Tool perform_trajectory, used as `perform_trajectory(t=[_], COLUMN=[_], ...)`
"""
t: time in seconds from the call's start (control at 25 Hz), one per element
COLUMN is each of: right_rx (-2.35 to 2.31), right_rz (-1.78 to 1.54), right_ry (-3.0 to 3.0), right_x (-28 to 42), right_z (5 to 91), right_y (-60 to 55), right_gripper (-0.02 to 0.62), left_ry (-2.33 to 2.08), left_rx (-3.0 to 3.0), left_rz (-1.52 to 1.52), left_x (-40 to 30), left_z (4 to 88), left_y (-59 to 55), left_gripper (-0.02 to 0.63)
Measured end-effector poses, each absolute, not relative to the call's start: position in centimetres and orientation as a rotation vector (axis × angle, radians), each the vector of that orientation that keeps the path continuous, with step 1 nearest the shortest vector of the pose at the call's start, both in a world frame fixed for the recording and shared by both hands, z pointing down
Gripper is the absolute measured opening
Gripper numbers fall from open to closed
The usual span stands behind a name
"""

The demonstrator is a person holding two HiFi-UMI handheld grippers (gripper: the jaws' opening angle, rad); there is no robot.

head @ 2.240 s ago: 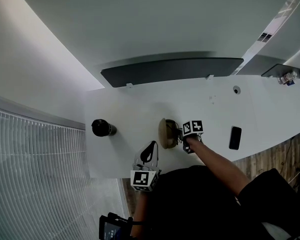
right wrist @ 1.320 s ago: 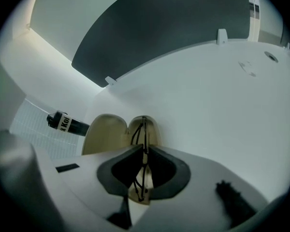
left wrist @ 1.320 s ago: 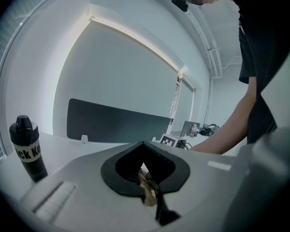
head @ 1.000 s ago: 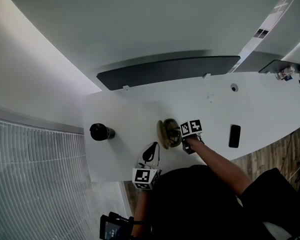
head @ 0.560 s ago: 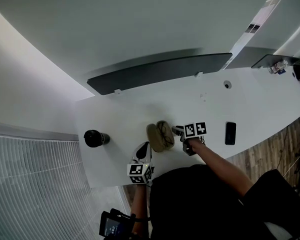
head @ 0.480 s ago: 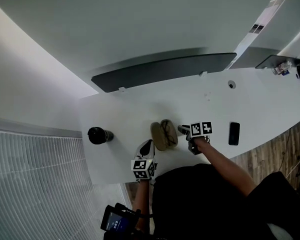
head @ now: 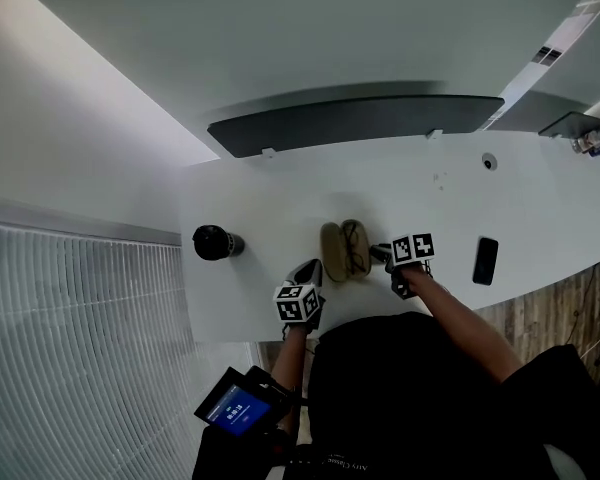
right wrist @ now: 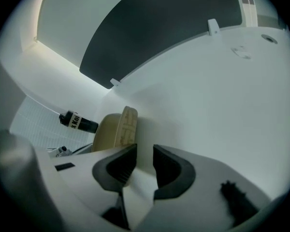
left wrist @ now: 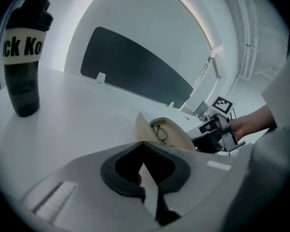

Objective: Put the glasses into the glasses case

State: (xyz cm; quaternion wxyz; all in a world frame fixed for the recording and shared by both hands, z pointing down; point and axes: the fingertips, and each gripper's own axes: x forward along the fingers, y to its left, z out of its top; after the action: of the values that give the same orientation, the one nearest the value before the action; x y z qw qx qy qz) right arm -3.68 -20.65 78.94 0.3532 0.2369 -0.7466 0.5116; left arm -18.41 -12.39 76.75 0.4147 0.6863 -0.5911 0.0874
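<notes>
- Left gripper (left wrist: 143, 144) fingers (left wrist: 108, 173): together, empty, at 7 o'clock of the glasses case (head: 332, 252).
- Right gripper (right wrist: 144, 148) fingers (right wrist: 176, 173): apart, empty, just beside the case at 3 o'clock.
- One pair of glasses (head: 356, 249): inside the open case.
- One bottle (head: 213, 242), one phone (head: 485, 260): on the counter (head: 270, 198).

Dim, cool, even light; bright strip along wall (head: 70, 128). Heavy fisheye bending; both gripper views vignetted black, foreground soft.

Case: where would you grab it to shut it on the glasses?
Pinch the empty half by its thin outer rim, coming from the bottle's side, I'd guess: the case lies open, glasses in the other half.
</notes>
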Motion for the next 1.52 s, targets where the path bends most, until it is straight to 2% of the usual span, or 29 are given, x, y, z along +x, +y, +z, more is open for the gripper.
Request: perform_trajectory(t=[0.32,0.84,1.2,1.44,1.52], right_rx=[0.57,0.566,0.709,0.864,0.875], right_rz=[1.322,1.263,1.319,1.362,1.293], right_ry=[-1.961,-1.911,-2.01,-2.168,-2.272], right_x=[-5.0,-1.9,1.9,5.6,6.3], right_z=[78.2,78.8,76.7,72.9,71.3], right_y=[-20.8,-20.7,-22.0,-22.4,-21.7], right_gripper=[0.114,0.103,0.103,0.018,0.009], left_ry=[-1.427,-1.133,-1.15,-1.27,-1.325], left_rx=[1.769,1.951,1.978,2.063,2.099], left_rz=[0.212,0.276,0.315,0.2,0.188], left_x=[-16.2,-6.3,-6.1,-8.3,-9.3], left_z=[75.1,73.6,73.5,68.5,66.9], left_y=[-14.5,-18.6,-18.6,-16.5,-15.2], left_gripper=[0.006,0.006,0.008,0.008,0.008])
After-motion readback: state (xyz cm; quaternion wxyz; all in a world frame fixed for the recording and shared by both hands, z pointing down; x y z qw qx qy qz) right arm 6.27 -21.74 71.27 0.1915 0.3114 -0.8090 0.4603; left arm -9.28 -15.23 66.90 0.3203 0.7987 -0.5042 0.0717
